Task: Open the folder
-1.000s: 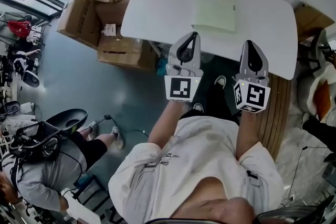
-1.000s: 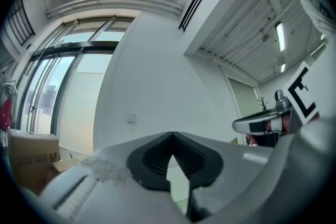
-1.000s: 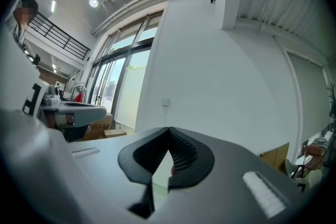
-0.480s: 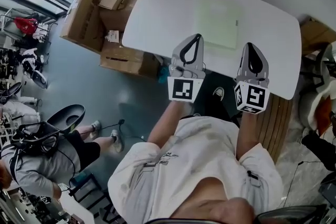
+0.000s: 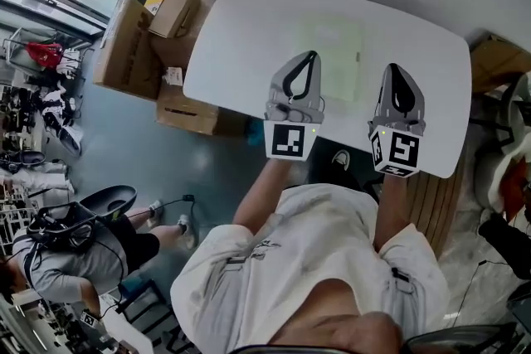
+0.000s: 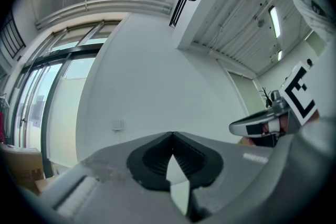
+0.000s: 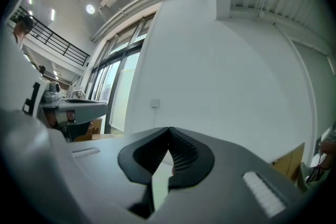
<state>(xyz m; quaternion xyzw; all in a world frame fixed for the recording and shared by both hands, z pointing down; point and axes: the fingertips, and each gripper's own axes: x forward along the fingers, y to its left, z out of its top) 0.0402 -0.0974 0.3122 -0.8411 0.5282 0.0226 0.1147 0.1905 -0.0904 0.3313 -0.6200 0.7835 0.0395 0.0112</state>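
A pale green folder (image 5: 338, 54) lies flat and closed on the white table (image 5: 241, 37) in the head view. My left gripper (image 5: 310, 57) is shut and empty, and its tip shows over the folder's left edge. My right gripper (image 5: 392, 69) is shut and empty too, over bare table just right of the folder. Both point level towards the white wall. In the left gripper view the jaws (image 6: 172, 135) meet with nothing between them, and the same holds in the right gripper view (image 7: 168, 129). Neither gripper view shows the folder.
Cardboard boxes (image 5: 137, 37) are stacked beside the table's left end, and another box (image 5: 496, 58) sits at its right. A wooden slatted bench (image 5: 431, 195) runs by my right leg. A person (image 5: 75, 261) sits at the lower left, beside a black chair (image 5: 108, 199).
Both grippers have moved forward from the table's near edge to over the tabletop. The left tip now overlaps the folder. Both stayed shut.
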